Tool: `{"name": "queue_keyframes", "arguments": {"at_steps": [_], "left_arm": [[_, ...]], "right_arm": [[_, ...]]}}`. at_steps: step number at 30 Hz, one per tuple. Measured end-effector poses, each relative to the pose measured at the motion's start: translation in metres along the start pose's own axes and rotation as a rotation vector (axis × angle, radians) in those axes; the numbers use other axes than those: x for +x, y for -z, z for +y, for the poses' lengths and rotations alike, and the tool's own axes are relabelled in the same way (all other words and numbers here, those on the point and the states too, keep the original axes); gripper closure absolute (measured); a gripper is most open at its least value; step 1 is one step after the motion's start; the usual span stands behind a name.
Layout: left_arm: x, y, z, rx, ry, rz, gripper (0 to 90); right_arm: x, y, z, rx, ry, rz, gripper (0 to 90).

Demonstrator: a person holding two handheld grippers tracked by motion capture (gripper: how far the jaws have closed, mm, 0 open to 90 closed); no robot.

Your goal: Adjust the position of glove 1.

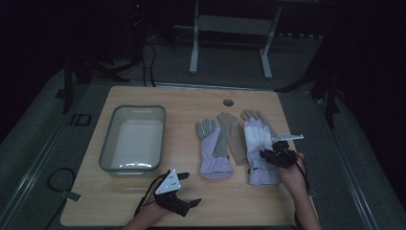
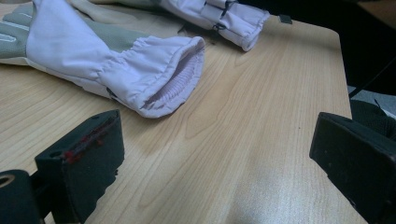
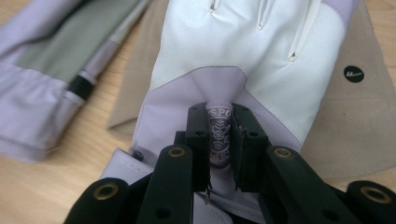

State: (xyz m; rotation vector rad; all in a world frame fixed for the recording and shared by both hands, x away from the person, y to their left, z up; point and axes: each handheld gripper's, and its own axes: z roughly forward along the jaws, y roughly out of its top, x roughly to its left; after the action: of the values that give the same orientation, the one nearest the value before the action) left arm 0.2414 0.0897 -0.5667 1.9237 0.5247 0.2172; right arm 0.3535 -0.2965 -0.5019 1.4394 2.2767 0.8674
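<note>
On the wooden table (image 1: 143, 201), a grey plastic bin (image 1: 107, 143) stands at the left and several gloves lie in a row right of centre: a lilac-and-grey glove (image 1: 213, 148), a tan glove (image 1: 233, 136) partly under its neighbours, and a white-and-lilac glove (image 1: 256, 143) at the right, all flat with fingers pointing away from the person.

The right gripper (image 3: 219, 135) sits over the wrist end of the white-and-lilac glove, its jaws drawn close together and pinching a narrow printed strap (image 3: 218, 133) that rises from the back of the glove; in the high view this gripper (image 1: 277, 155) rests on the glove's cuff area. The left gripper (image 1: 189, 203) hovers at the near edge of the table, jaws spread wide with nothing between them, facing the open cuff of the lilac-and-grey glove (image 2: 173, 74) just ahead.

The grip is probably thin: only the strap is caught, so a quick lift could let the tab slide out or peel open and the glove drop back. The glove also overlaps the tan one, so pulling it might drag that neighbour along or skew the row.
</note>
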Motion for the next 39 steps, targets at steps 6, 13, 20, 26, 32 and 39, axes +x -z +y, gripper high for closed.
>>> {"name": "queue_keyframes", "arguments": {"at_steps": [6,13,20,26,32,39], "left_arm": [[0.001,0.001,0.000,-0.002,0.007,0.000,3.2],[0.000,0.000,0.000,-0.004,0.003,0.000,3.2],[0.000,0.000,0.000,-0.002,-0.002,-0.001,3.2],[-0.001,0.000,0.000,-0.003,-0.006,0.001,3.2],[-0.002,0.001,0.000,-0.009,-0.013,0.012,3.1],[-0.002,0.001,0.000,-0.007,-0.014,0.007,3.0]], "right_arm": [[0.019,0.024,0.018,-0.045,-0.044,0.008,79.0],[0.045,0.035,0.045,-0.082,-0.056,0.014,79.0],[0.086,0.038,0.071,-0.087,-0.025,0.071,79.0],[0.116,0.034,0.087,-0.089,-0.021,0.103,79.1],[0.137,0.018,0.096,-0.072,-0.023,0.121,79.1],[0.135,-0.007,0.092,0.006,-0.039,0.108,79.0]]}}
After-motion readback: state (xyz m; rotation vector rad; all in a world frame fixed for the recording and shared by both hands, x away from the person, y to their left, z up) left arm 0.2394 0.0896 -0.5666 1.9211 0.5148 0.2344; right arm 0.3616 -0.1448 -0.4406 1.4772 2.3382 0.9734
